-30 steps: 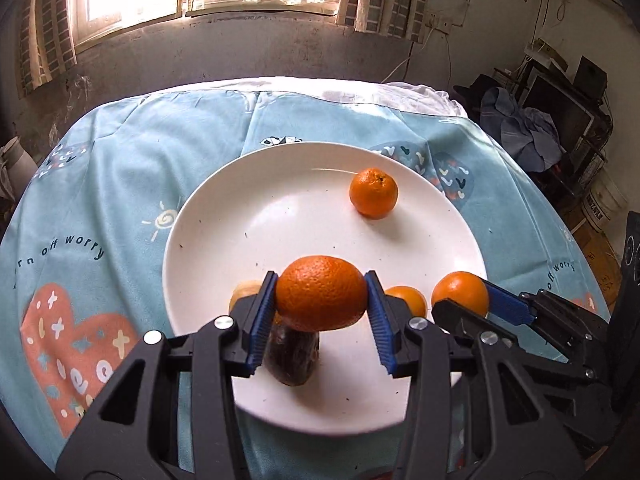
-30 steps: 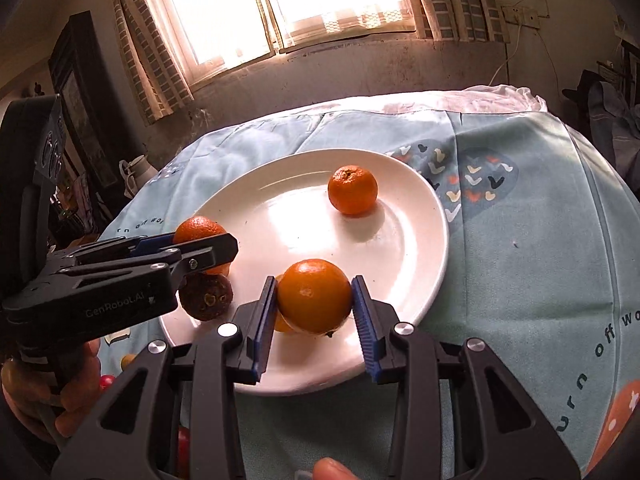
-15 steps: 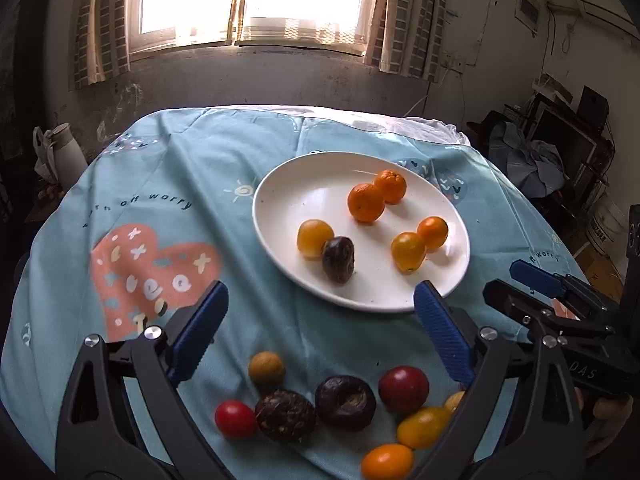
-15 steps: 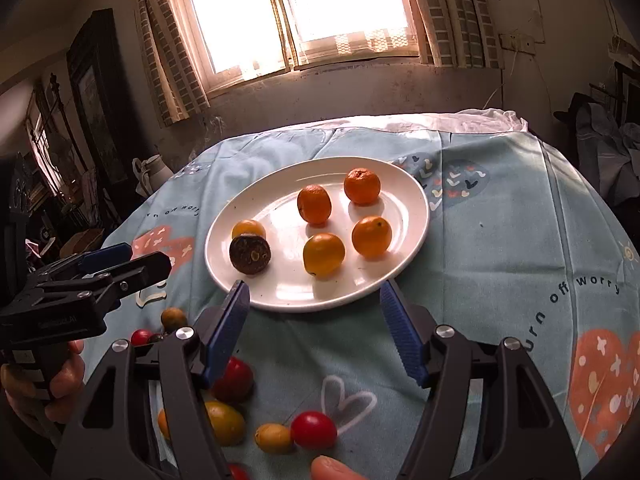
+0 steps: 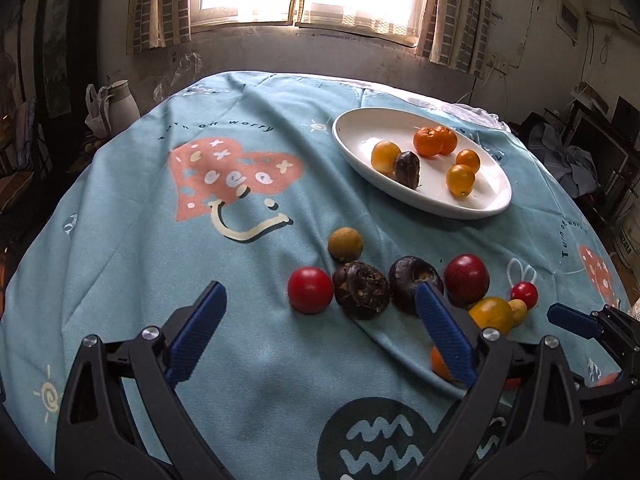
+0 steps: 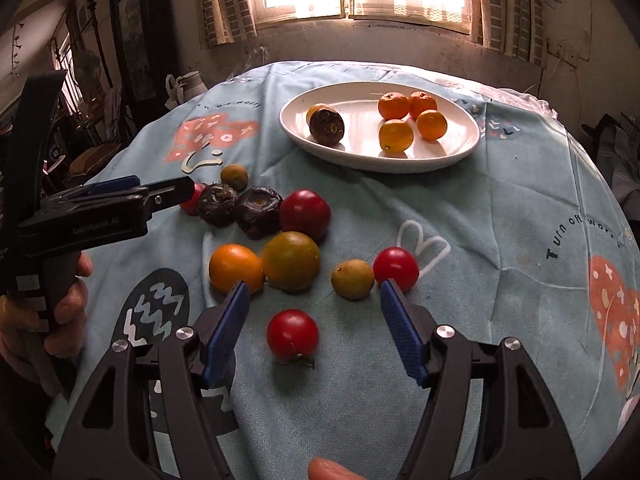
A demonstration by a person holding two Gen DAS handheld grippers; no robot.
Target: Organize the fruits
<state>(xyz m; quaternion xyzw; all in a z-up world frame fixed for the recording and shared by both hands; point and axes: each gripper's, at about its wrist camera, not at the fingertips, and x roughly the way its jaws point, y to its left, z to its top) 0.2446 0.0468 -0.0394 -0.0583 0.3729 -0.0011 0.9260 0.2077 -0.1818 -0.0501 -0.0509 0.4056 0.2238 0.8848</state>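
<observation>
A white plate [image 5: 348, 140] [image 6: 288, 120] at the far side of the blue tablecloth holds several orange fruits and one dark fruit [image 6: 327, 127]. Loose fruit lies nearer on the cloth: a red tomato [image 5: 310, 290], two dark wrinkled fruits [image 5: 362, 290], a red plum [image 5: 466, 280] and a yellow-green fruit [image 6: 291, 260]. My left gripper [image 5: 318, 292] hangs open above the cloth just short of that tomato, holding nothing. My right gripper [image 6: 314, 286] is open too, with a small red tomato [image 6: 292, 334] lying on the cloth between its fingers, untouched.
A pale jug [image 5: 116, 100] stands beyond the table's left edge. Dark furniture and clothes crowd the right side. A hand [image 6: 60, 304] holds the left gripper [image 6: 162, 186] at the left of the right wrist view. The cloth [image 5: 180, 220] drops away all round.
Both grippers let go of the oranges they held over the plate, opened wide and drew back from it. The loose fruit on the near cloth has come into view.
</observation>
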